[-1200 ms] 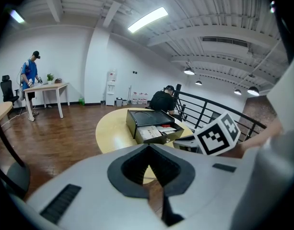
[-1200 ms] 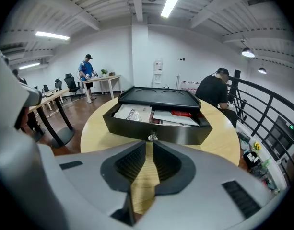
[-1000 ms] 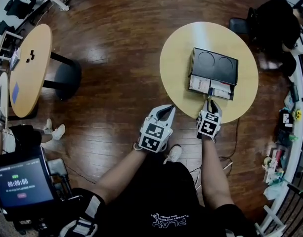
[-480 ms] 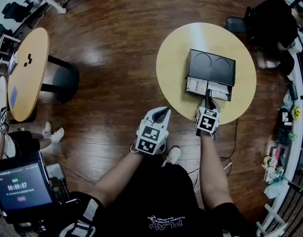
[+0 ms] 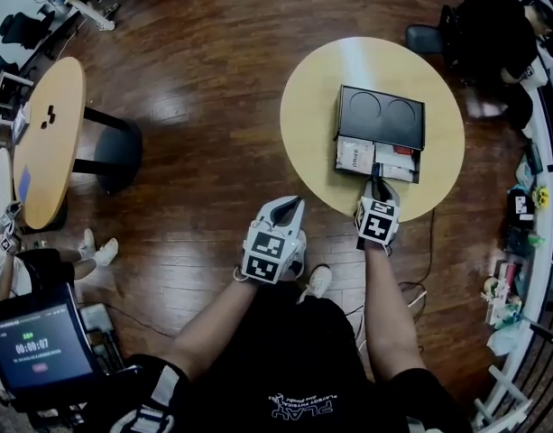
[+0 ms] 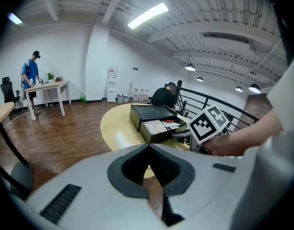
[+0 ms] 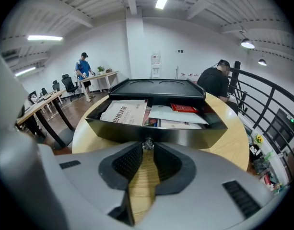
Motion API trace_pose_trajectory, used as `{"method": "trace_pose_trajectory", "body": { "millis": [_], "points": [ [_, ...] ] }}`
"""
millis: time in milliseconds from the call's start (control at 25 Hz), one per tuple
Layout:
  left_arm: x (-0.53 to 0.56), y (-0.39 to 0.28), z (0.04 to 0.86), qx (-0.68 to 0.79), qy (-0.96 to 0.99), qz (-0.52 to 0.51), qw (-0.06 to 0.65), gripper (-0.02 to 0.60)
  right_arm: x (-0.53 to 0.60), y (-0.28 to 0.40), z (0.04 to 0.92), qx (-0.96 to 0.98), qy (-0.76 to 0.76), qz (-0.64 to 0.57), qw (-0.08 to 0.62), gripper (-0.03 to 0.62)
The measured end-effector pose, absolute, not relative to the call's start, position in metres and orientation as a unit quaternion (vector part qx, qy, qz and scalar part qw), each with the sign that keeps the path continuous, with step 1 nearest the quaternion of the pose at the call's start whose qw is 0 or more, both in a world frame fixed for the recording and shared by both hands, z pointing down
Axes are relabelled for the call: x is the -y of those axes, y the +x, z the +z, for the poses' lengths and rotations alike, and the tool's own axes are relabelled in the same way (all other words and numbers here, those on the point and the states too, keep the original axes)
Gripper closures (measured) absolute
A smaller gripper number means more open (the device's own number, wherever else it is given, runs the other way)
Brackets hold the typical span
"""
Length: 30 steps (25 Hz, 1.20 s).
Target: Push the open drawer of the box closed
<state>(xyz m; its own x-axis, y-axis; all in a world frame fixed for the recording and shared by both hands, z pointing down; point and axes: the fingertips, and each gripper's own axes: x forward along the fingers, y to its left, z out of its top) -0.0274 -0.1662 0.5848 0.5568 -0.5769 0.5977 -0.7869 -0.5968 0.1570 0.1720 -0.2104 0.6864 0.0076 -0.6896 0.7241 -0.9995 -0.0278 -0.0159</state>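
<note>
Right tongs (image 5: pixel 376 178) reach forward pinching drawer knob (image 7: pixel 147 143); left tongs (image 5: pixel 297 204) held back, pressed together

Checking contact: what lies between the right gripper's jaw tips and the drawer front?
Only the knob on the drawer, right at the jaw tips; the right gripper view shows it.

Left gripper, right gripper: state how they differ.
The left gripper hangs over the floor, off the table; the right gripper reaches the open drawer. The left gripper's fingers meet on nothing; the right gripper's pinch the drawer knob. Both carry marker cubes.
</note>
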Motion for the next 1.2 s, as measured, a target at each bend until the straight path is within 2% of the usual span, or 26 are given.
{"method": "trace_pose_trajectory", "body": {
  "millis": [1200],
  "points": [
    [0.159,-0.025,0.586,0.388,0.86,0.252,0.216,0.584,0.274,0.19,0.672,0.642,0.665,0.266,0.272,0.516]
  ]
}}
